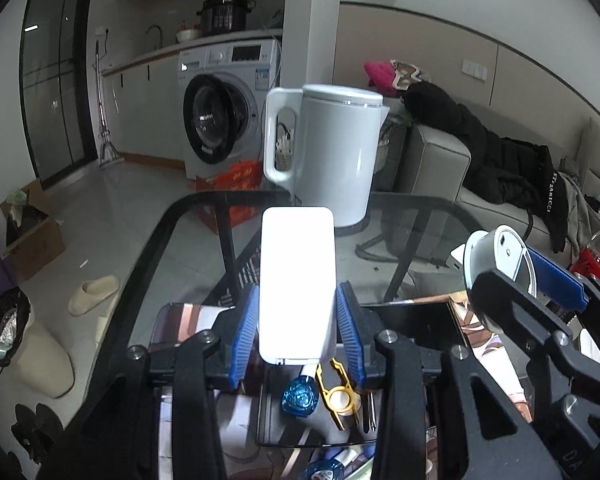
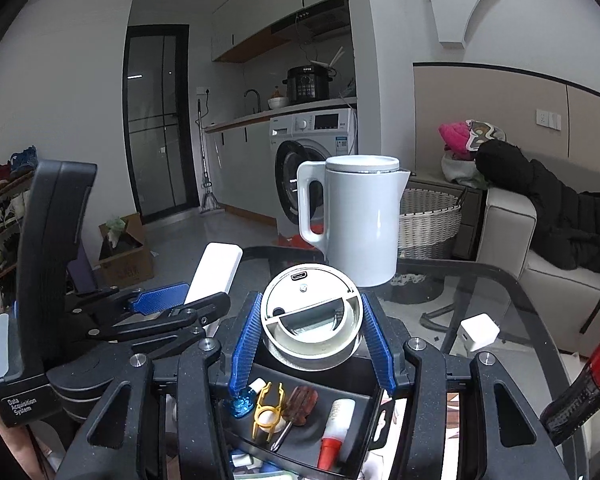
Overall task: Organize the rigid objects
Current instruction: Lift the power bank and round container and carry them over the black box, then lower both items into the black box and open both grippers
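In the left wrist view, the left gripper [image 1: 297, 328] sits at lower centre, its blue pads pressed on both long sides of a white rectangular box [image 1: 297, 284], which stands upright between them and reaches toward the middle of the frame. Below the box lies a black tray [image 1: 272, 420] holding a blue faceted piece [image 1: 300, 396] and a yellow clip [image 1: 338, 394] side by side. At the right edge of this view the right gripper [image 1: 528, 276] carries a round white device [image 1: 496, 264].

In the right wrist view, the right gripper [image 2: 309, 344] is clamped on that round white device [image 2: 310, 320] at the frame's centre, its flat face with a small port turned to the camera. Directly below is the tray [image 2: 374, 408], with a red-handled screwdriver [image 2: 298, 404] and a white tube with a red cap [image 2: 336, 428] inside. A white kettle [image 2: 360, 220] stands on the glass table [image 2: 480, 288] behind the device; a small white cube [image 2: 479, 331] rests at right.
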